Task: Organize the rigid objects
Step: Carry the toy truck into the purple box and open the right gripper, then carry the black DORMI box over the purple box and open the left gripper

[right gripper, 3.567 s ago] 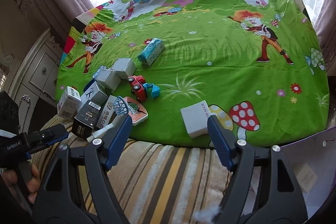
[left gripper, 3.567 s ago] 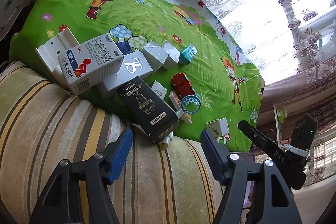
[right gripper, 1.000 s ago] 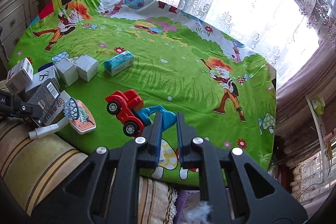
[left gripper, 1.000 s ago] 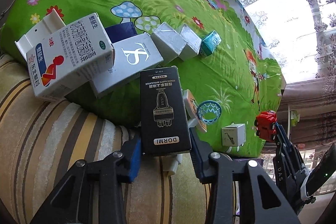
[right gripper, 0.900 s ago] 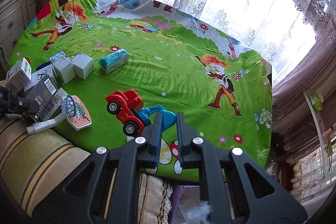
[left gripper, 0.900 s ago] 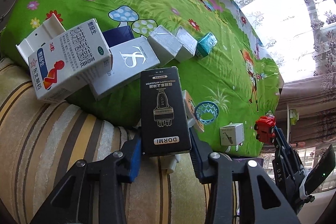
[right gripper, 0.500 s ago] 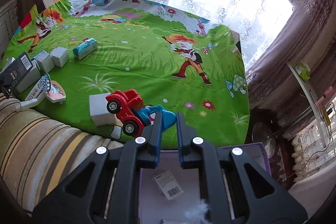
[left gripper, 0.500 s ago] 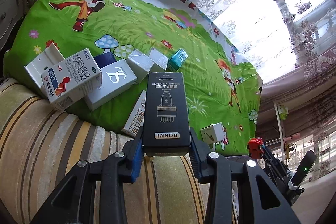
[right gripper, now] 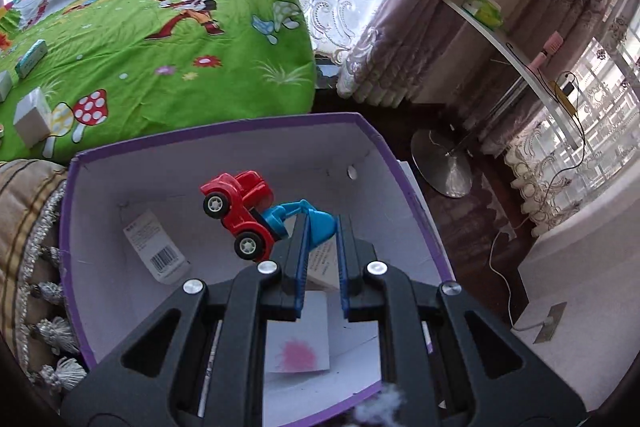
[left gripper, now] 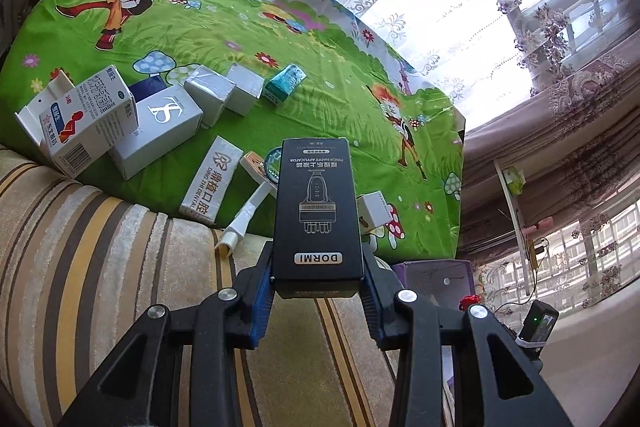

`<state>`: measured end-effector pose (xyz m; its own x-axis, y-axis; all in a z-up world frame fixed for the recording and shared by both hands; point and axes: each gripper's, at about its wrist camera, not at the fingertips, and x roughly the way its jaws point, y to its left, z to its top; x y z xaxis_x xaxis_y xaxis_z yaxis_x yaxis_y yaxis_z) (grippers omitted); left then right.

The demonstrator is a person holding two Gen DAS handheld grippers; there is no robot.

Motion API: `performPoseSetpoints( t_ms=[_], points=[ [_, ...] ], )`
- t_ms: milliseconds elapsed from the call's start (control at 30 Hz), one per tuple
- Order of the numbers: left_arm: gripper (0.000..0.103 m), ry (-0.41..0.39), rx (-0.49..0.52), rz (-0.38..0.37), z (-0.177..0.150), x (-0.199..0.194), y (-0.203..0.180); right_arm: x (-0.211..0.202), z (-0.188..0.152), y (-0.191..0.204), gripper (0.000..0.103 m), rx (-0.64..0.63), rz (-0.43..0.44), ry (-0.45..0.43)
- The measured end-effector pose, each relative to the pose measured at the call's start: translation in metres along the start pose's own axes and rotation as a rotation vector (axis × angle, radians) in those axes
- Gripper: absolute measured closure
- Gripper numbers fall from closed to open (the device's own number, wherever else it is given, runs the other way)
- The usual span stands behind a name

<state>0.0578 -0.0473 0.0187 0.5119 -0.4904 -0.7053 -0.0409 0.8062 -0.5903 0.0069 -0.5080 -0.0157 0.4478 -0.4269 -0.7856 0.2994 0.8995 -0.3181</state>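
Your left gripper [left gripper: 318,291] tilts down over the striped sofa edge [left gripper: 120,267], its blue pads pinching the black DORMI box [left gripper: 316,215] by the near end, so the box stands lifted clear of the green cartoon sheet [left gripper: 320,99]. Your right gripper [right gripper: 320,259] also angles down, its tongs pressed together on the blue scoop of the red toy truck [right gripper: 240,211], which hangs above the open purple storage box [right gripper: 224,131].

Only the right view looks into that storage box: a barcode tag [right gripper: 156,247] and a few paper sheets lie on its white floor. Only the left view shows the cluster still on the sheet's near left: a white medicine carton [left gripper: 88,119], a white box with a looped logo [left gripper: 160,135], two small grey boxes [left gripper: 224,93], one teal packet [left gripper: 284,83], a long dental box [left gripper: 212,183] and a toy hoop with a white handle [left gripper: 252,203]. One small white cube [left gripper: 374,209] sits near the mushroom print, seen in both views.
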Motion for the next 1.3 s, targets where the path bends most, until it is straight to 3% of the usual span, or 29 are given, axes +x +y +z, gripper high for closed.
performPoseSetpoints(
  t_ms=[133, 233, 367, 467, 833, 1133, 1300],
  points=[
    [0.064, 0.003, -0.002, 0.005, -0.002, 0.001, 0.000, 0.018, 0.001, -0.018, 0.087, 0.031, -0.068, 0.028],
    [0.064, 0.005, -0.001, 0.008, -0.003, 0.002, -0.001, 0.027, 0.007, -0.007, 0.087, -0.006, -0.086, 0.027],
    [0.064, 0.011, 0.016, 0.003, -0.004, 0.003, -0.008, 0.023, 0.004, 0.041, 0.084, -0.139, 0.031, 0.019],
    [0.064, 0.019, 0.046, -0.006, -0.008, 0.003, -0.018, 0.019, -0.003, 0.052, 0.084, -0.134, 0.105, 0.031],
    [0.064, 0.124, 0.266, -0.104, -0.041, 0.015, -0.093, -0.003, -0.018, 0.006, 0.074, 0.016, 0.124, 0.029],
    [0.063, 0.250, 0.452, -0.172, -0.082, 0.041, -0.157, -0.017, -0.031, -0.016, 0.050, 0.092, 0.176, 0.013],
    [0.057, 0.315, 0.520, -0.200, -0.100, 0.057, -0.181, -0.022, -0.033, -0.027, 0.045, 0.127, 0.176, -0.001]
  ],
)
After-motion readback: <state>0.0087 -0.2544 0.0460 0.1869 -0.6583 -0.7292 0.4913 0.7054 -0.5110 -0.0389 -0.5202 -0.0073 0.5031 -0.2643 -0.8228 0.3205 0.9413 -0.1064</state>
